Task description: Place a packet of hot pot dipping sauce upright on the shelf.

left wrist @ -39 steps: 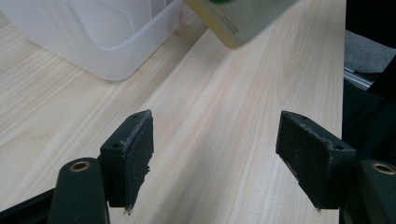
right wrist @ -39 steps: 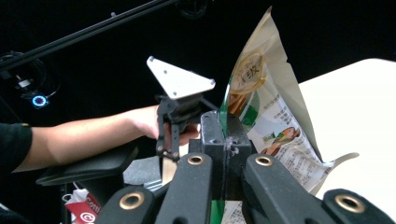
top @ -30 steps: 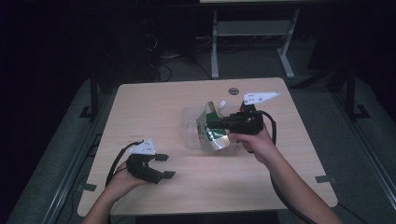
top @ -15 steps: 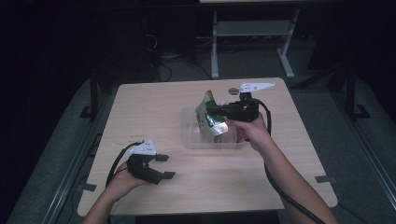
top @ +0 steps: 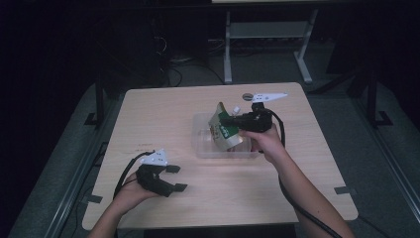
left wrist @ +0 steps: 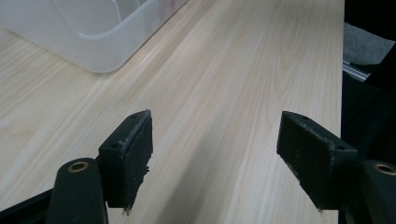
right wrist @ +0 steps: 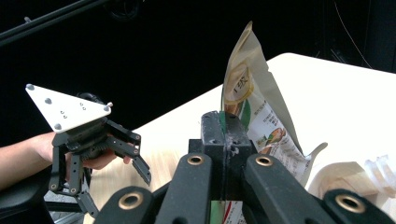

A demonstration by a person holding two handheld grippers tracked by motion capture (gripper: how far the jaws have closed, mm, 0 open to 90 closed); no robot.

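The right gripper pinches the snack pouch over the clear tray; the left gripper gapes wide.

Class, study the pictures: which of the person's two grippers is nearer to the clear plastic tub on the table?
Right. The right gripper hangs over the clear plastic tub, clamped on a snack pouch. The left gripper sits open above the table's near left part, apart from the tub.

Crinkled green-and-white snack pouch held tilted over clear plastic tray; top torn open.
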